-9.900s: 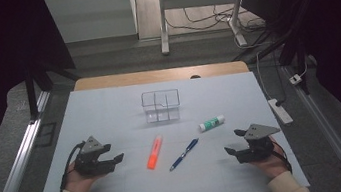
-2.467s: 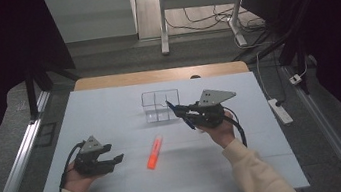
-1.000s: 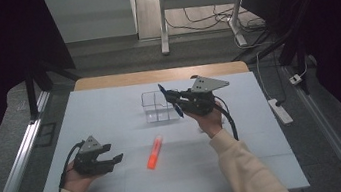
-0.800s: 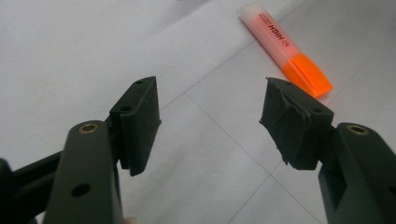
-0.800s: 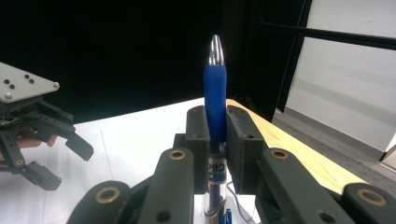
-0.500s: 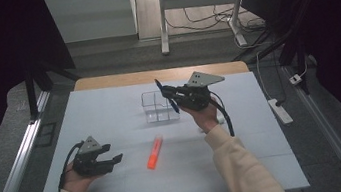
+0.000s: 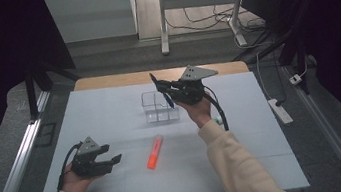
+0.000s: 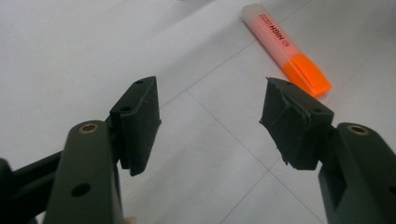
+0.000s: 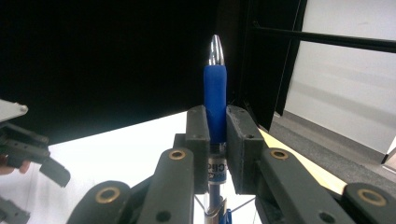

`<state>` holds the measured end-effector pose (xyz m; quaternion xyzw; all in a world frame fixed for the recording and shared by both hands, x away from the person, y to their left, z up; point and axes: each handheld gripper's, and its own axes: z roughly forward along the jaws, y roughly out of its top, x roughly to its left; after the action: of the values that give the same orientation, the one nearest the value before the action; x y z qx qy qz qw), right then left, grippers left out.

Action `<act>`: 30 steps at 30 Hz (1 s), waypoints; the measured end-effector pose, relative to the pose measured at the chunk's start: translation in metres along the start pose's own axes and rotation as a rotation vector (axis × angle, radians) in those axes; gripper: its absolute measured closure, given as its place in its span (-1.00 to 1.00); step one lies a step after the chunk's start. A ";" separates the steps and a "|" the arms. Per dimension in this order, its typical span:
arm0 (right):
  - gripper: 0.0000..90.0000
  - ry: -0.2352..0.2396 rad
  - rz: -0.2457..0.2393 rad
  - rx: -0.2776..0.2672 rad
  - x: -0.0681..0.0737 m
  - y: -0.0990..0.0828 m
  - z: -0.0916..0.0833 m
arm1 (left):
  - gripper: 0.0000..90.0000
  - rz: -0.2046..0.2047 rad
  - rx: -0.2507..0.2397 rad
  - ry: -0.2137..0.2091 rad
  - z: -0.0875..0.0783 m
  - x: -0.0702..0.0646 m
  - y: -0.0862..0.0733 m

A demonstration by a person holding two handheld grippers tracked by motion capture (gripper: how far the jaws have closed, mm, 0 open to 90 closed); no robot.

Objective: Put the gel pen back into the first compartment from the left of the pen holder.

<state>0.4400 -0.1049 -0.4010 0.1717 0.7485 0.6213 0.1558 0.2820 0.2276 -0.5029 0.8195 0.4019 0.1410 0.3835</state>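
Right gripper view has the right gripper (image 9: 217, 149) with its fingers pinching a blue pen (image 9: 215, 100) upright, held above the clear organizer (image 7: 160, 106) – the narrow grip could let it swivel and miss a compartment. Left gripper (image 8: 210, 126) rests with fingers spread, the orange highlighter (image 8: 285, 49) just beyond them – untouched.

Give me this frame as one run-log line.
right gripper: shut on blue pen, above clear organizer | left gripper: open, resting on table | orange highlighter: on table
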 end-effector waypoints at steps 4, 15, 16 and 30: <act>0.77 -0.001 0.004 0.000 -0.001 0.002 0.009 | -0.18 0.001 -0.001 -0.002 0.000 0.000 0.000; 0.77 0.003 0.012 0.000 -0.007 0.007 0.034 | -0.18 0.003 -0.002 -0.009 0.000 0.000 0.000; 0.77 0.000 0.019 0.001 -0.008 0.006 0.036 | -0.19 0.002 -0.003 -0.009 0.000 0.000 0.000; 0.77 0.000 0.040 -0.007 -0.012 0.000 0.066 | -0.19 -0.001 -0.002 -0.015 0.002 0.002 0.000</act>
<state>0.4796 -0.0524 -0.4122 0.1860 0.7427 0.6270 0.1438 0.2840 0.2278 -0.5040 0.8199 0.3991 0.1354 0.3875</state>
